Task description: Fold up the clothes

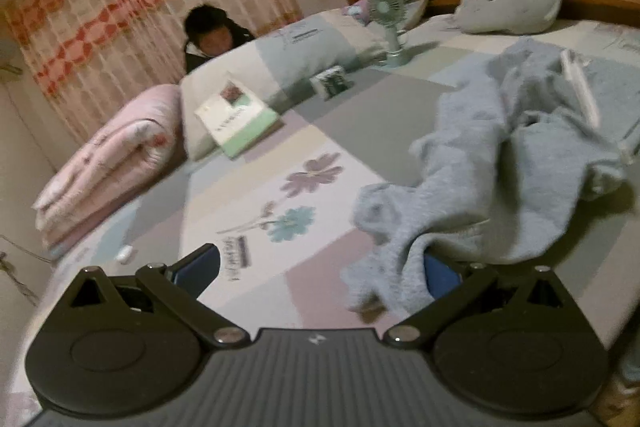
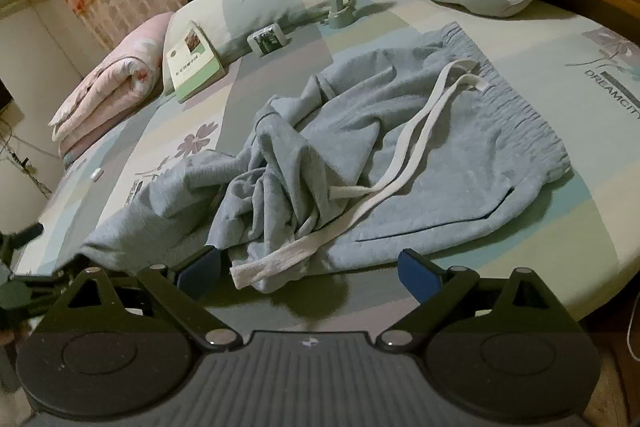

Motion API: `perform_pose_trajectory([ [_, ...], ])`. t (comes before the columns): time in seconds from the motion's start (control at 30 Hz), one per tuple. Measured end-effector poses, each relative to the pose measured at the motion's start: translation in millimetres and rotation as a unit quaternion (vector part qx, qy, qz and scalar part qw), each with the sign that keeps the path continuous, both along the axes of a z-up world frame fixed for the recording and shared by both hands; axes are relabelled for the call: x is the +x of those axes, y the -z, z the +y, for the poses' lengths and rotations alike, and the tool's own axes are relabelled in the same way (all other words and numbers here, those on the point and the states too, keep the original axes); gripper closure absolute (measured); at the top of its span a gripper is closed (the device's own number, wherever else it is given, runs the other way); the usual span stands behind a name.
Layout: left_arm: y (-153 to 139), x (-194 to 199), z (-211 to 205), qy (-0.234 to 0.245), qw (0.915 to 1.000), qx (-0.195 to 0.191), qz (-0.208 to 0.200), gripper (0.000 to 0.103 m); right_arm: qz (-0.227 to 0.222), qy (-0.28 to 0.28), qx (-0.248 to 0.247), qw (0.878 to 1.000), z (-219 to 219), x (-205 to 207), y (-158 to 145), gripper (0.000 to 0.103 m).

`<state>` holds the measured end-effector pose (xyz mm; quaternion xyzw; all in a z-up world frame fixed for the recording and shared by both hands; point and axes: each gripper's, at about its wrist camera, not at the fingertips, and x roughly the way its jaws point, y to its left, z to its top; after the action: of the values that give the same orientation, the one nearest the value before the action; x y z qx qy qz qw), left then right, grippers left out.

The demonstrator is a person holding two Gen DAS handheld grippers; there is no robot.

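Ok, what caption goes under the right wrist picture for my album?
Open right gripper hovers at the edge of crumpled grey-blue sweatpants with a white drawstring on the bed.

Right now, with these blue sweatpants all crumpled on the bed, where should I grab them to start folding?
Probably the elastic waistband of the sweatpants. It lies flat and spread at the far right, while the legs are bunched toward the near left. Bring the open right gripper in from the right edge, low along the bed sheet, and keep clear of the loose white drawstring.
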<state>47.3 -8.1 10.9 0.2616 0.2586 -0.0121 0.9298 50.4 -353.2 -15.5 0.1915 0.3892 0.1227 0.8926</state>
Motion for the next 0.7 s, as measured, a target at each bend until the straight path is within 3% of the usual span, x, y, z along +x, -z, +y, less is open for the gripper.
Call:
perform_pose_trajectory([
  [0.27,7,35,19,-0.03,0.9991,0.028,0.007,0.0,0.008,-0.004,0.0,1.0,3,0,5,0.005],
  [0.57,34,29,11,0.043,0.9934,-0.011,0.106,0.001,0.017,0.002,-0.001,1.0,2,3,9,0.005],
  [0.7,44,30,12,0.031,0.9929,-0.007,0.114,0.001,0.02,-0.001,-0.004,1.0,5,5,11,0.005],
])
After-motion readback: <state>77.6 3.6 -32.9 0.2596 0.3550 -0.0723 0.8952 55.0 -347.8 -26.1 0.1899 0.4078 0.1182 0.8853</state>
